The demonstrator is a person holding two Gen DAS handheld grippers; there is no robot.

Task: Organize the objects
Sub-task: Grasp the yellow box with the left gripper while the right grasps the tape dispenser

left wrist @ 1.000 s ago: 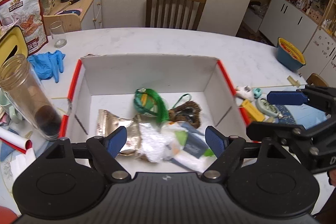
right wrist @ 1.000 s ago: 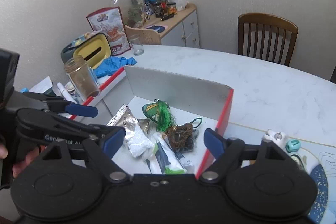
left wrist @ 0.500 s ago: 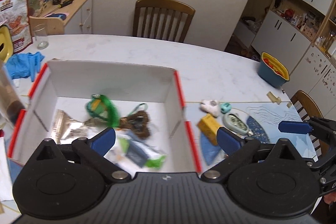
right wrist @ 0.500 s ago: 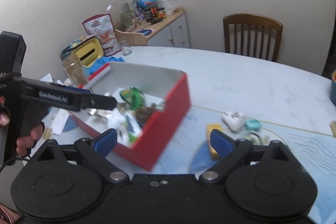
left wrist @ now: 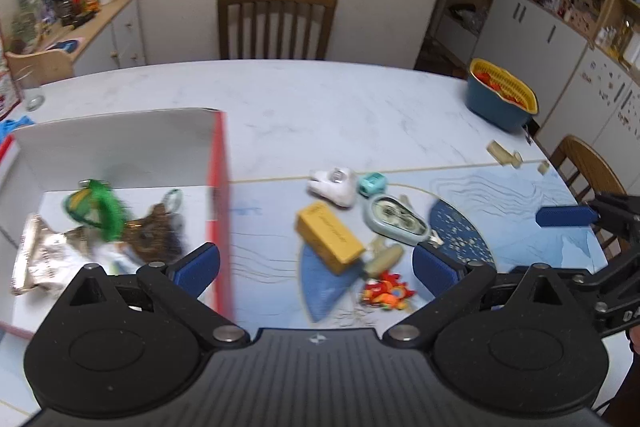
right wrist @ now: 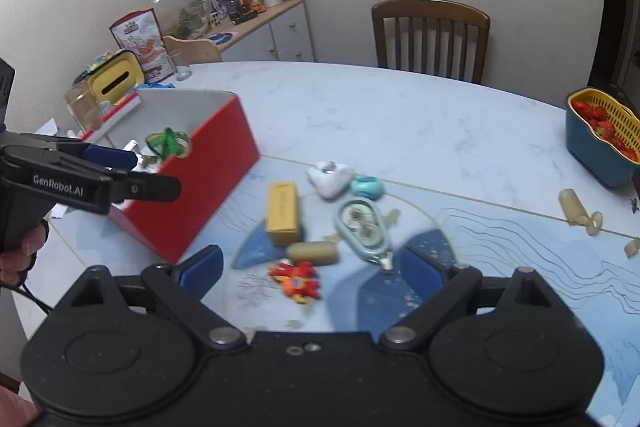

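Just ahead of both grippers, a cluster of loose things lies on the blue-patterned part of the desk [right wrist: 460, 131], to the right of the red box [right wrist: 208, 163] that already holds a green-banded bundle and some foil wrapping. The left gripper [left wrist: 316, 263] stands wide with nothing between its jaws; the yellow box [left wrist: 330, 237] sits right in its gap, its long axis slanting from upper left to lower right in that view. The right gripper [right wrist: 310, 273] is wide too and empty, its opening framing a small red toy figure [right wrist: 296, 281] and a pale cylindrical piece [right wrist: 312, 253] lying crosswise just beyond it. In the right wrist view the yellow box [right wrist: 283, 213] runs nearly straight away from the camera, so a grasp across its short sides looks natural from there (the left gripper would meet it on the diagonal).

Beside these lie a teardrop-shaped correction-tape dispenser [right wrist: 362, 227], a white lumpy object [right wrist: 330, 179] and a small teal item [right wrist: 366, 187], all close together. Both grippers look about equally near the cluster; the left one is nearer the red box.

For writing: "GenRobot.AI" reads clearly on the side of the left gripper as seen from the right wrist view. The yellow box carries print along its top, too blurred to read. A red snack bag [right wrist: 140, 43] at the back of the desk bears writing I cannot make out.
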